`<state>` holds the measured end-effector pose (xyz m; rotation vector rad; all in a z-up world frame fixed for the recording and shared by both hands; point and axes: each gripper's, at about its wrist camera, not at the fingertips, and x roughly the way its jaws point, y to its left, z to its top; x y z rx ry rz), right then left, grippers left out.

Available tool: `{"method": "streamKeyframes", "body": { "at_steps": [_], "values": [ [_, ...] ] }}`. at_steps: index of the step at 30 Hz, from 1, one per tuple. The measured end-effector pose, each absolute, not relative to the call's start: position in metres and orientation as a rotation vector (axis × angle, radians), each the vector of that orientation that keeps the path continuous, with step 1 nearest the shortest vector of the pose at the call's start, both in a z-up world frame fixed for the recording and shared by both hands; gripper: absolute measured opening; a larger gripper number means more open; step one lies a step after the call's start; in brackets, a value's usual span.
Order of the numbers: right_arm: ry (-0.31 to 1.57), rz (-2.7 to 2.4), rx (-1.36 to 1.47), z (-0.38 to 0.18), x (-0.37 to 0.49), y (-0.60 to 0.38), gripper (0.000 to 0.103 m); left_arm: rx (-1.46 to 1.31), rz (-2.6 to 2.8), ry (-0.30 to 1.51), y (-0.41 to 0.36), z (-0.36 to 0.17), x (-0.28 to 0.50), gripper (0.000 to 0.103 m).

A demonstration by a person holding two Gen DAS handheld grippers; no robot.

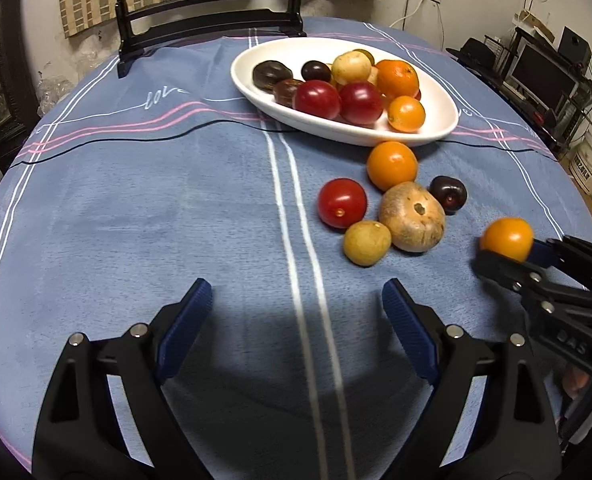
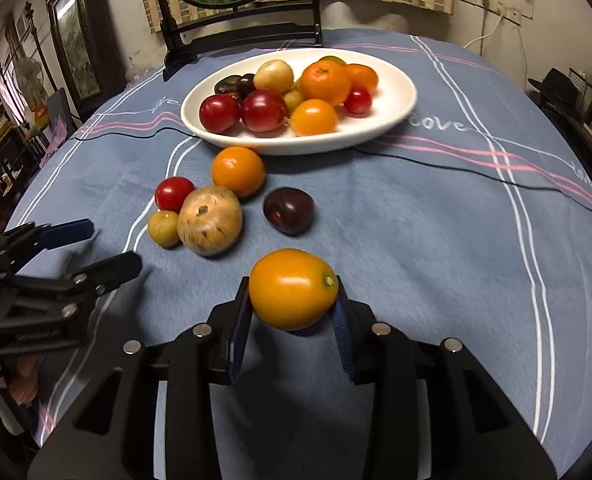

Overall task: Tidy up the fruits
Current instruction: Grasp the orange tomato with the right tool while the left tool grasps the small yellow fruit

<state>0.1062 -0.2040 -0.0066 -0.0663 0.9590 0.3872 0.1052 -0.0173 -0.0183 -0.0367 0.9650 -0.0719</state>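
Blue cloth (image 1: 136,208) with white and pink lines covers the round bench. At the far side stands a dark wooden stand (image 1: 208,16).

A white bowl (image 2: 392,92) sits on the cloth. It is full of fruit: red ones, dark ones, pale ones and orange ones.

Just in front of the bowl, more fruit lies loose on the cloth. An orange fruit (image 2: 238,171) is closest to the bowl. Next to it are a red tomato (image 2: 173,193), a big brown fruit (image 2: 209,220) and a small yellow fruit (image 2: 164,228). These sit close together. A dark plum (image 2: 289,210) lies a little apart on the right.

The right tongs (image 2: 294,316) squeeze a yellow-orange fruit (image 2: 293,288) between the two blue pads. The pads touch both sides of it. The fruit is low over the cloth, near the loose pile, and I cannot tell if it is resting on the cloth.

The left tongs (image 1: 296,304) are wide open with nothing in them. They hang over bare cloth, to the left of the loose fruit.
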Motion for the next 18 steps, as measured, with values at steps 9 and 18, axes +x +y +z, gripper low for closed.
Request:
{"method": "streamKeyframes", "body": {
  "at_steps": [9,18],
  "values": [
    [0.953,0.377,-0.022,-0.005,0.094,-0.226,0.038,-0.018,-0.077,0.991,-0.033,-0.023,0.121,0.08],
    [0.952,0.388,-0.019,-0.006,0.093,-0.224,0.038,0.005,-0.078,0.995,-0.043,-0.022,0.131,0.064]
  ]
}}
